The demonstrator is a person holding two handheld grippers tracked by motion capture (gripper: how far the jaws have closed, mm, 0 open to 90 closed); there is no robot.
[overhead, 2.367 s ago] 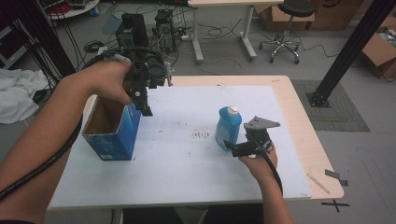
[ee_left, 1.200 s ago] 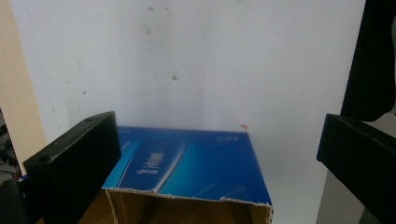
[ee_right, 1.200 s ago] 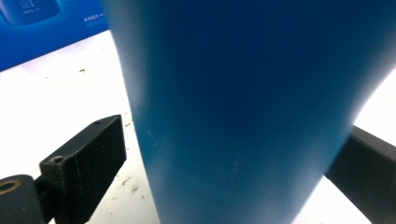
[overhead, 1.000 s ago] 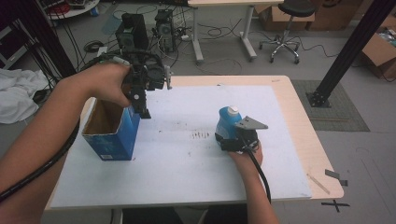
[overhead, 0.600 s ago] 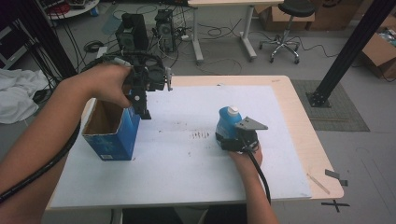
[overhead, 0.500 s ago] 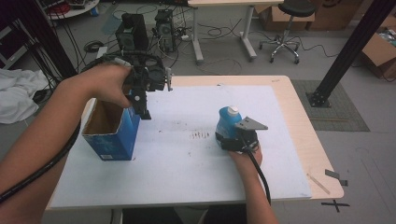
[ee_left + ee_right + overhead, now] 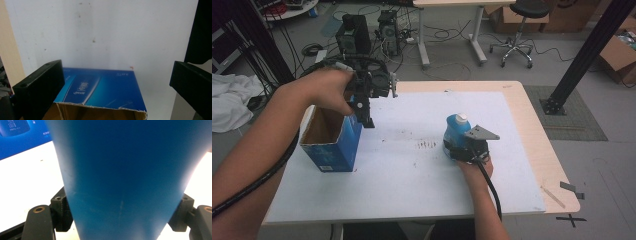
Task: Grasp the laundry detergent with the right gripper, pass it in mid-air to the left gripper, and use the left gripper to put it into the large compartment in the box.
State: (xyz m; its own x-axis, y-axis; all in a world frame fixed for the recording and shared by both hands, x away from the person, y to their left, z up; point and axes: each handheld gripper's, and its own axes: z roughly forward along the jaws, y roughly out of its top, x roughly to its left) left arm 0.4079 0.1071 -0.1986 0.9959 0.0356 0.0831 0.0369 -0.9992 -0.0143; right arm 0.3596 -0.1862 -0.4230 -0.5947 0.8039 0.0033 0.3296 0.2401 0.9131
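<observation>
gripping seems to be the step now: the right gripper (image 7: 460, 150) has its jaws on both sides of the blue plastic bottle with white cap (image 7: 455, 131), low on its body. in the right gripper view the blue body (image 7: 125, 177) sits between the two black jaws and both pads look to touch it, so i judge it closed on the bottle, w/ the bottle upright on the white table sheet (image 7: 412, 175), right of the middle, not lifted as far as i can see.

the left gripper (image 7: 366, 116) hangs at the near-right corner of the open blue cardboard box (image 7: 332, 145), which stands on the left part of the sheet, well apart from the bottle. in the left gripper view its jaws are wide apart and hold nothing; the box rim (image 7: 100, 108) is under and between them, but i cannot tell if they touch it.

next move, prob.: lift the bottle straight up, carry it left and lower it into the box opening. it calls for a firm grip, since the body is smooth and tapered, and enough height to pass the box wall. left gripper may need to steady the box, which is light and could slide or tip.
</observation>
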